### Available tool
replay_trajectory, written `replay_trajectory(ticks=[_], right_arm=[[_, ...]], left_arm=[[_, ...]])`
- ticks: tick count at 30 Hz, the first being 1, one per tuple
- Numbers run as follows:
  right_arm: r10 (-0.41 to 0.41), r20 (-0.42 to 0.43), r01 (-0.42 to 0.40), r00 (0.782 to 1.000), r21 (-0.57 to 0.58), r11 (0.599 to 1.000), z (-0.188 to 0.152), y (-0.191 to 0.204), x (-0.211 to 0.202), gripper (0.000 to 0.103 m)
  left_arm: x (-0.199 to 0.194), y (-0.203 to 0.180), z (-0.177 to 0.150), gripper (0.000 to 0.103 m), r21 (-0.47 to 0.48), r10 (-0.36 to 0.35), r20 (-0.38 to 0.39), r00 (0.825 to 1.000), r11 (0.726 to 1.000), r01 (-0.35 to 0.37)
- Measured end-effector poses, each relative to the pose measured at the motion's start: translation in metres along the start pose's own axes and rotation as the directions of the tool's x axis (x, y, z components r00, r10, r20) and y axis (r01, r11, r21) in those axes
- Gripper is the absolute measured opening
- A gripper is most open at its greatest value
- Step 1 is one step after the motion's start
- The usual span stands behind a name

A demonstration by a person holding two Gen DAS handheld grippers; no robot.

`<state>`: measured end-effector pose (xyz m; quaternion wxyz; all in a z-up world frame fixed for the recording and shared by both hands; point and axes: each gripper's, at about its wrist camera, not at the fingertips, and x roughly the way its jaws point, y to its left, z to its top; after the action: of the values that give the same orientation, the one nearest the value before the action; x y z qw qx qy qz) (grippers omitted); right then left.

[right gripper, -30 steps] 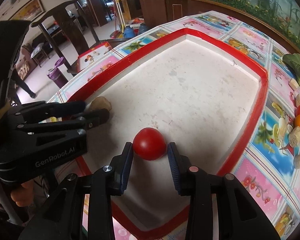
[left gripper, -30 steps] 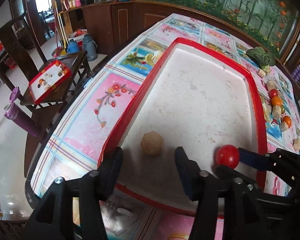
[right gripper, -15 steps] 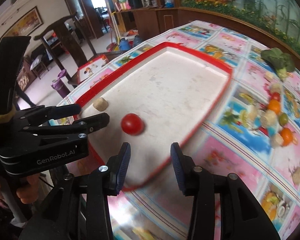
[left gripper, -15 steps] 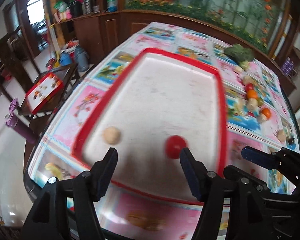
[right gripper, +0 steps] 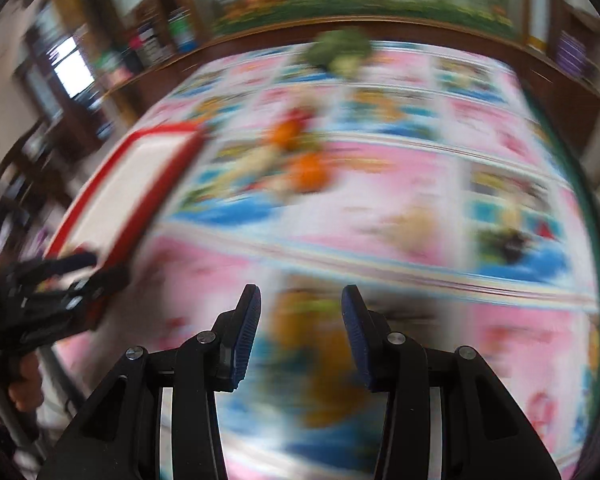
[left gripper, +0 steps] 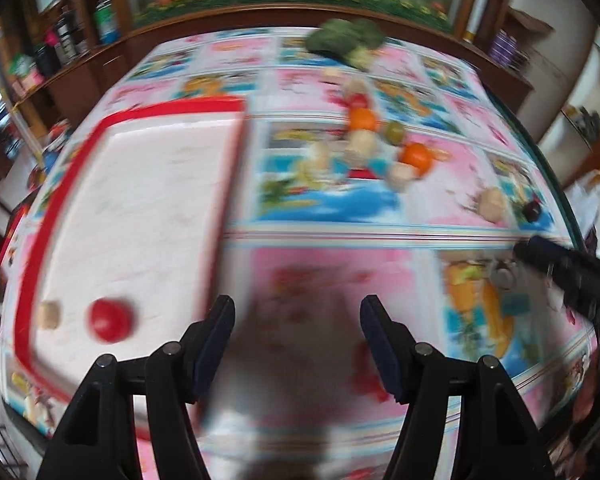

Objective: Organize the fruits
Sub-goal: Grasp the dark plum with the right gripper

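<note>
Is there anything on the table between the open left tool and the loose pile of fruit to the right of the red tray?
Nothing visible. The left tool is open and empty, and only bare patterned tablecloth lies between it and the fruit pile. The red tray sits off to the left, outside that path. The frame is motion-blurred.

patterned tablecloth [left gripper: 332, 236]; wooden cabinets [left gripper: 100, 56], purple stack [left gripper: 504, 46]
</note>
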<state>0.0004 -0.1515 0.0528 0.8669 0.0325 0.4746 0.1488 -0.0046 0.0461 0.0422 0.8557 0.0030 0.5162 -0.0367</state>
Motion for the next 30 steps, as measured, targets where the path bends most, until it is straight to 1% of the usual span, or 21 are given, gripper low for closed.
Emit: replay_trajectory(ticks=[3, 4, 5, 6, 9, 12, 15, 16, 18, 19, 20, 22, 29, 30], right_arm=[[-0.095, 0.026, 0.092, 0.995, 0.08, 0.992, 0.005, -0.054, -0.01, 0.043], [-0.11, 0.029, 0.106, 0.994, 0.094, 0.99, 0.007, -0.064, -0.011, 0.048], [-0.12, 0.031, 0.116, 0.992, 0.109, 0.987, 0.008, -0.078, -0.013, 0.055], [-0.127, 0.037, 0.121, 0.991, 0.125, 0.985, 0.008, -0.09, -0.014, 0.057], [-0.11, 0.03, 0.105, 0.993, 0.138, 0.985, 0.011, -0.107, -0.007, 0.057], [-0.139, 0.023, 0.136, 0.99, 0.104, 0.985, 0.012, -0.114, 0.002, 0.057], [-0.125, 0.019, 0.122, 0.992, 0.098, 0.988, 0.014, -0.123, 0.01, 0.056], [-0.127, 0.018, 0.125, 0.992, 0.093, 0.988, 0.016, -0.123, 0.013, 0.055], [-0.13, 0.01, 0.129, 0.991, 0.076, 0.989, 0.017, -0.126, 0.018, 0.046], [-0.125, 0.003, 0.124, 0.992, 0.07, 0.99, 0.018, -0.128, 0.02, 0.034], [-0.124, 0.0, 0.124, 0.992, 0.065, 0.99, 0.019, -0.13, 0.022, 0.03], [-0.119, 0.006, 0.118, 0.993, 0.059, 0.991, 0.02, -0.132, 0.022, 0.028], [-0.072, 0.004, 0.071, 0.997, 0.093, 0.993, 0.018, -0.142, 0.016, 0.028], [-0.072, 0.008, 0.071, 0.997, 0.094, 0.993, 0.017, -0.143, 0.014, 0.028]], left_arm=[[0.004, -0.033, 0.006, 0.074, 0.061, -0.011, 0.002, 1.0, 0.998, 0.011], [0.005, -0.043, 0.008, 0.074, 0.075, -0.018, 0.003, 1.0, 0.997, 0.018], [0.007, -0.053, 0.011, 0.075, 0.09, -0.026, 0.003, 1.0, 0.996, 0.026], [0.008, -0.062, 0.014, 0.075, 0.103, -0.031, 0.001, 1.0, 0.994, 0.031], [0.014, -0.085, 0.024, 0.077, 0.129, -0.045, -0.008, 0.999, 0.991, 0.045], [0.018, -0.103, 0.033, 0.077, 0.14, -0.069, -0.018, 0.997, 0.988, 0.071], [0.024, -0.121, 0.041, 0.079, 0.164, -0.068, -0.017, 0.998, 0.984, 0.07], [0.027, -0.127, 0.044, 0.079, 0.168, -0.064, -0.02, 0.998, 0.984, 0.067], [0.034, -0.136, 0.049, 0.079, 0.168, -0.071, -0.035, 0.997, 0.983, 0.076], [0.037, -0.141, 0.051, 0.079, 0.163, -0.075, -0.042, 0.996, 0.983, 0.081], [0.04, -0.145, 0.054, 0.079, 0.162, -0.08, -0.047, 0.996, 0.983, 0.087], [0.045, -0.154, 0.058, 0.079, 0.164, -0.08, -0.044, 0.996, 0.983, 0.086], [0.067, -0.176, 0.067, 0.079, 0.2, -0.047, -0.023, 0.999, 0.979, 0.05], [0.07, -0.178, 0.067, 0.076, 0.205, -0.048, -0.023, 0.999, 0.977, 0.052]])
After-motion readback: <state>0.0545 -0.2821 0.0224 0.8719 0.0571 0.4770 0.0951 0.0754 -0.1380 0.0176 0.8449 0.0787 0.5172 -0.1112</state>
